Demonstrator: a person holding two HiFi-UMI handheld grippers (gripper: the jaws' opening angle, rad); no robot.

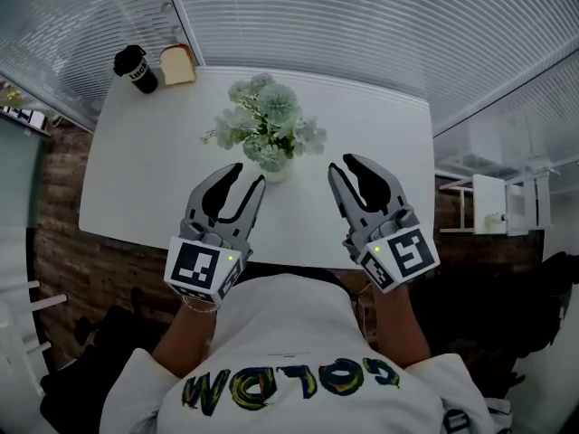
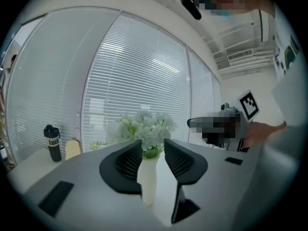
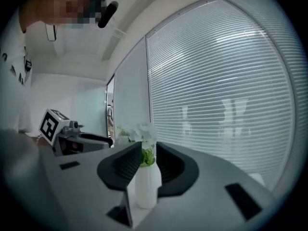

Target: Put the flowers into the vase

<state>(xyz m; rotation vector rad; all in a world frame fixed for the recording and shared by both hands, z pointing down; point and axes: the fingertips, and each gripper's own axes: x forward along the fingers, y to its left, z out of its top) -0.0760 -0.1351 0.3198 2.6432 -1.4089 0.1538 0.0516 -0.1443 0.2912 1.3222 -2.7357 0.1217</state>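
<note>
A small white vase [image 1: 273, 168] stands upright in the middle of the white table [image 1: 145, 170], with a bunch of pale white-green flowers [image 1: 267, 116] in it. My left gripper [image 1: 250, 174] hovers just left of the vase and my right gripper [image 1: 341, 162] just right of it, both near the table's front edge. In the left gripper view the vase [image 2: 148, 182] and flowers [image 2: 147, 126] show through the gap of the jaws, beyond the tips. The right gripper view shows the vase [image 3: 147, 182] the same way. Both pairs of jaws stand partly apart and hold nothing.
A black lidded cup [image 1: 136, 69] and a slice-of-bread-shaped object [image 1: 177, 64] stand at the table's far left corner. White slatted blinds [image 1: 362, 25] run behind the table. A white rack [image 1: 502, 202] stands on the floor to the right.
</note>
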